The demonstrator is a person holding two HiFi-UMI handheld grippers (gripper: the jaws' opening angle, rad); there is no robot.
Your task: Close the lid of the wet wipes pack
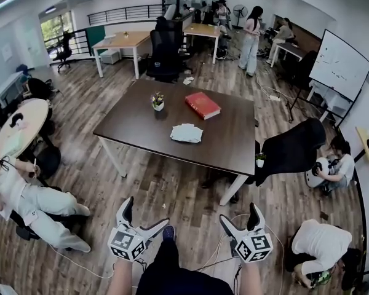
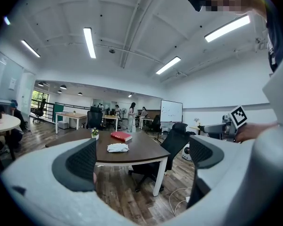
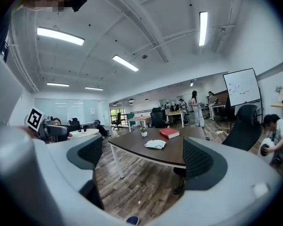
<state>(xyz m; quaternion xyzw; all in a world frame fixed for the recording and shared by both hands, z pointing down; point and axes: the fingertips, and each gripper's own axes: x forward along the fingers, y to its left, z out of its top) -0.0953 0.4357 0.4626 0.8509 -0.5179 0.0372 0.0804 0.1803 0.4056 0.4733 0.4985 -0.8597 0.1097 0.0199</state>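
In a wood-floored office, the wet wipes pack [image 1: 186, 133] lies on the counter [image 1: 138, 128] near a red book [image 1: 202, 105]. The left gripper [image 1: 142, 219] and right gripper [image 1: 241, 219] hang well apart from it, spread and empty. Only the head view shows a crouching person [image 1: 320, 243].

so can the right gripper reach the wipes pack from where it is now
Probably not yet. The right gripper hangs open by the person's legs, while the wet wipes pack lies on the table across a stretch of floor. Its near side looks free, so stepping forward should do.
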